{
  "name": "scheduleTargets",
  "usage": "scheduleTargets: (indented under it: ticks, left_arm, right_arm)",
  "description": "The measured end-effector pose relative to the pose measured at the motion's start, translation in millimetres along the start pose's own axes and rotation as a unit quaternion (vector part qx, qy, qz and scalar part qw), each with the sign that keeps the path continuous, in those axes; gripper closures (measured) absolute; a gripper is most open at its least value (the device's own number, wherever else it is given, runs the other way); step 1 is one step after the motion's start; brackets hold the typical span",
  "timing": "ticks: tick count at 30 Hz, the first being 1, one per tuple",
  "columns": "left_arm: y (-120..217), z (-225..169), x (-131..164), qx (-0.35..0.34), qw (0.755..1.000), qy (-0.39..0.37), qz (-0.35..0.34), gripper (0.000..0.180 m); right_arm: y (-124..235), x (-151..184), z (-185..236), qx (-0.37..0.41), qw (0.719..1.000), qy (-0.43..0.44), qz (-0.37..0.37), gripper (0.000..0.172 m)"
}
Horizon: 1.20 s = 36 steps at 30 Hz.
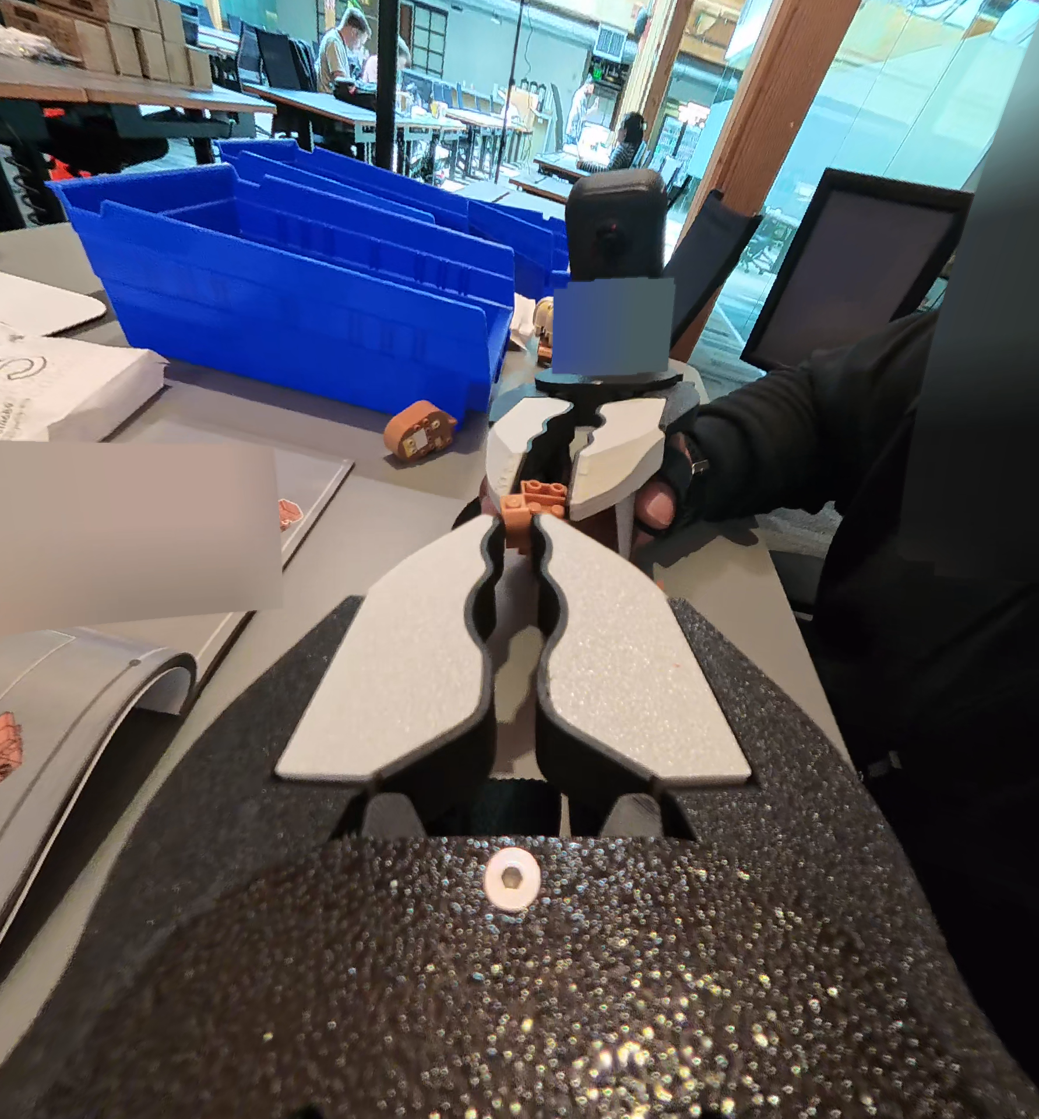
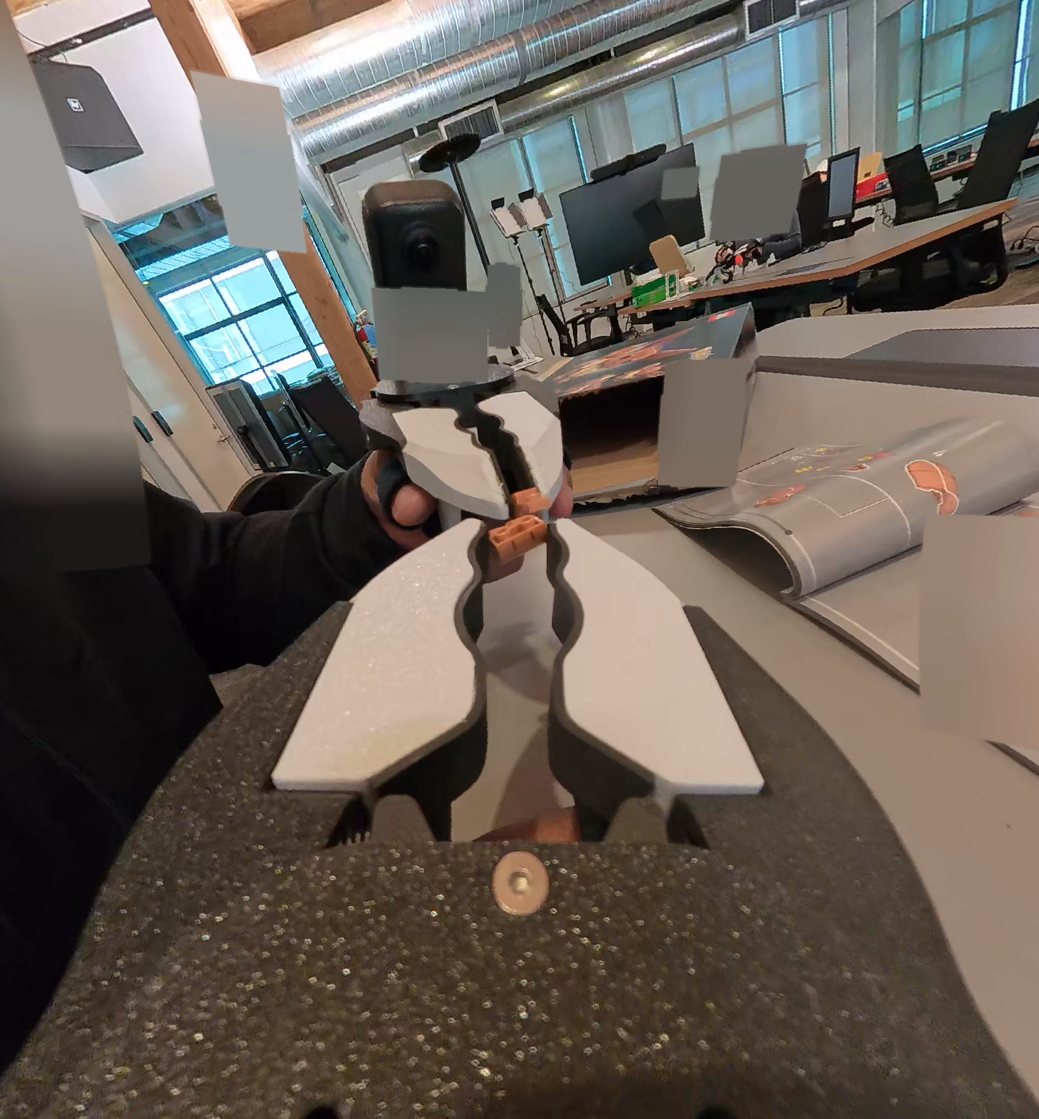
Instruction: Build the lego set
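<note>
Just above the grey bench (image 1: 347, 418), the left claw (image 1: 514, 527) is clamped on a small orange brick (image 1: 515, 514), tip to tip with the right claw (image 2: 514, 536), itself clamped on a wider orange brick (image 2: 514, 539).

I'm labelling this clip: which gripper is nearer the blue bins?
Left. The left gripper faces the table, blue bins ahead to its left; the right gripper sits farther out toward the table edge.
</note>
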<state>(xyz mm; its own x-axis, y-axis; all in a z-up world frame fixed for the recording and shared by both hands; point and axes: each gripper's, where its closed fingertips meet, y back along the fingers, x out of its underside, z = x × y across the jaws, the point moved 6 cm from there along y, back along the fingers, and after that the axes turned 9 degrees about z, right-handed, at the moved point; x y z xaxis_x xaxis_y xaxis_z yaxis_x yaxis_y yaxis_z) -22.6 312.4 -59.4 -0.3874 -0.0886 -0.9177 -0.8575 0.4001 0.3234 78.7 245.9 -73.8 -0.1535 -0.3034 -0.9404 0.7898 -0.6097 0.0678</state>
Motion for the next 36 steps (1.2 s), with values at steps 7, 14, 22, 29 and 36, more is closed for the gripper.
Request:
scheduleTargets:
  ticks: [7, 14, 22, 29, 36]
  left_arm:
    - [1, -5, -2, -0.006, 0.999, -0.027, 0.017, 0.173]
    - [3, -10, -5, 0.002, 0.999, -0.048, 0.016, 0.173]
    - [2, -14, -4, -0.007, 0.997, -0.065, 0.035, 0.173]
    - [1, -15, -4, -0.006, 0.997, -0.062, 0.036, 0.172]
    - [1, -15, -4, -0.006, 0.998, -0.062, 0.033, 0.171]
  right_arm:
    - [-2, 1, 5, -0.001, 1.000, 0.008, -0.002, 0.154]
    - [-1, 1, 6, 0.003, 1.000, 0.007, -0.006, 0.154]
    - [-2, 1, 8, -0.002, 1.000, 0.012, -0.005, 0.154]
    - [-1, 1, 8, -0.013, 1.000, 0.000, -0.012, 0.154]
    - [-1, 0, 9, -0.016, 1.000, -0.002, -0.015, 0.154]
